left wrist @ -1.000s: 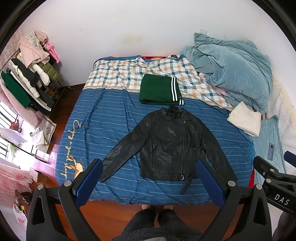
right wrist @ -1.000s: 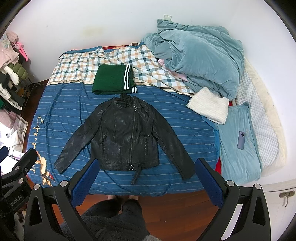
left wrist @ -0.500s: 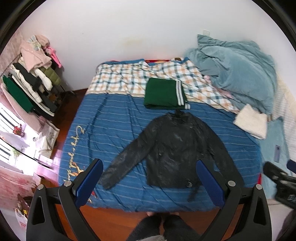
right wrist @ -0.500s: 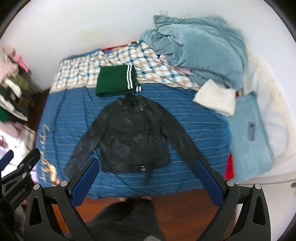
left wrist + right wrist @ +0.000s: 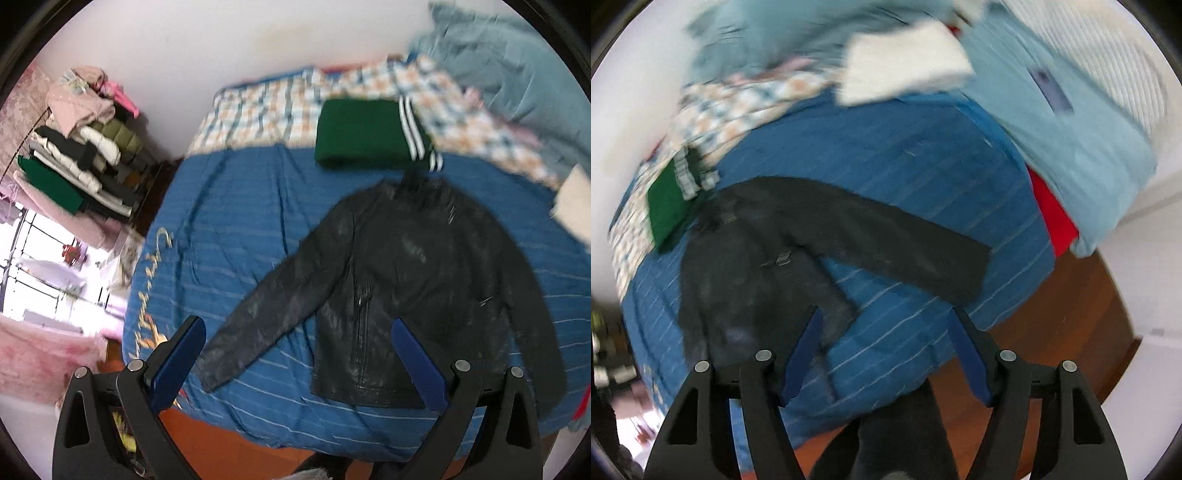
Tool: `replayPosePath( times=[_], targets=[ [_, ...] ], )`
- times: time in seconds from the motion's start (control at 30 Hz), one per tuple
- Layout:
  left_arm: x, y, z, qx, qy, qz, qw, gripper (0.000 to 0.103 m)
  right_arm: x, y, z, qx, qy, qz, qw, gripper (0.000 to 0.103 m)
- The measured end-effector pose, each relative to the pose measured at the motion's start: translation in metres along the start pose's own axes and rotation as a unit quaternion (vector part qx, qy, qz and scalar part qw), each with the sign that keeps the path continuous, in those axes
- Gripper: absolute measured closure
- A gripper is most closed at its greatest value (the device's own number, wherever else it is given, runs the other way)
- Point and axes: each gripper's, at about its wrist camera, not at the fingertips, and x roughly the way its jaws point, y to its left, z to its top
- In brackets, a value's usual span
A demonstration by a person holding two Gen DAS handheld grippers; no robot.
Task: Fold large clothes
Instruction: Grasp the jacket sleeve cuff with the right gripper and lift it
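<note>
The black jacket [image 5: 413, 280] lay face up and flat on the blue striped bedspread [image 5: 236, 229] near the foot of the bed, both sleeves angled out from the body, a layout that left each cuff free to be taken and folded inward. Just beyond its collar sat a folded green garment [image 5: 362, 134] with white stripes, probably one already finished and set aside toward the checked sheet [image 5: 258, 110]. The left tongs [image 5: 295, 354] hung spread wide above the near sleeve and hem, nothing between the blue pads, seemingly lined up for the sleeve end by the bed's edge. The right tongs [image 5: 886, 354] pointed steeply down over the other sleeve [image 5: 905, 240], their jaws closing with only bedspread and air between them; the view was badly smeared, so no contact with the cloth could be made out. Farther off, a white folded cloth [image 5: 905, 74] and a pale blue pillow [image 5: 1082, 147] with a phone [image 5: 1052, 90] on it lay at the side, and a rack of stacked clothes [image 5: 81, 155] stood by the wall.
</note>
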Motion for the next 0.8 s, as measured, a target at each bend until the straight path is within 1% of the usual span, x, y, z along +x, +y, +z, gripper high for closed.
replayPosePath(
  times=[0.1, 0.2, 0.23, 0.3, 0.33, 0.43, 0.5, 0.57, 0.6, 0.63, 0.67, 0.7, 0.73, 0.8],
  targets=[
    [0.031, -0.034, -0.006, 0.0, 0.032, 0.02, 0.9993, 0.0, 0.073, -0.067, 0.026, 0.047, 0.032, -0.021, 0.998, 0.023],
    [0.064, -0.073, -0.011, 0.018, 0.065, 0.029, 0.9973, 0.0, 0.15, -0.125, 0.041, 0.091, 0.076, -0.026, 0.993, 0.023],
    [0.073, -0.081, -0.011, 0.023, 0.071, 0.028, 0.9968, 0.0, 0.175, -0.142, 0.044, 0.105, 0.085, -0.011, 0.991, 0.022],
    [0.096, -0.109, -0.017, 0.048, 0.085, 0.039, 0.9945, 0.0, 0.225, -0.166, 0.047, 0.133, 0.107, 0.011, 0.985, 0.022],
    [0.107, -0.119, -0.018, 0.058, 0.093, 0.041, 0.9931, 0.0, 0.239, -0.169, 0.045, 0.142, 0.115, 0.025, 0.983, 0.022],
    [0.135, -0.147, -0.022, 0.082, 0.107, 0.049, 0.9897, 0.0, 0.299, -0.184, 0.043, 0.178, 0.145, 0.067, 0.971, 0.022],
    [0.15, -0.16, -0.023, 0.088, 0.115, 0.048, 0.9883, 0.0, 0.321, -0.186, 0.039, 0.193, 0.156, 0.084, 0.965, 0.021],
    [0.164, -0.171, -0.023, 0.093, 0.115, 0.047, 0.9879, 0.0, 0.327, -0.181, 0.038, 0.199, 0.142, 0.08, 0.966, 0.022],
    [0.172, -0.176, -0.027, 0.1, 0.114, 0.048, 0.9872, 0.0, 0.326, -0.176, 0.039, 0.196, 0.132, 0.07, 0.969, 0.031],
    [0.177, -0.179, -0.029, 0.107, 0.113, 0.052, 0.9864, 0.0, 0.321, -0.169, 0.038, 0.19, 0.122, 0.065, 0.972, 0.034],
    [0.181, -0.182, -0.03, 0.11, 0.113, 0.053, 0.9861, 0.0, 0.314, -0.161, 0.037, 0.184, 0.113, 0.051, 0.975, 0.053],
    [0.187, -0.183, -0.033, 0.114, 0.112, 0.051, 0.9859, 0.0, 0.307, -0.156, 0.036, 0.176, 0.104, 0.036, 0.978, 0.079],
    [0.19, -0.185, -0.035, 0.115, 0.111, 0.049, 0.986, 0.0, 0.299, -0.153, 0.036, 0.169, 0.095, 0.022, 0.981, 0.088],
    [0.193, -0.184, -0.038, 0.116, 0.107, 0.04, 0.9867, 0.0, 0.279, -0.156, 0.037, 0.187, 0.075, 0.047, 0.978, 0.091]
  ],
)
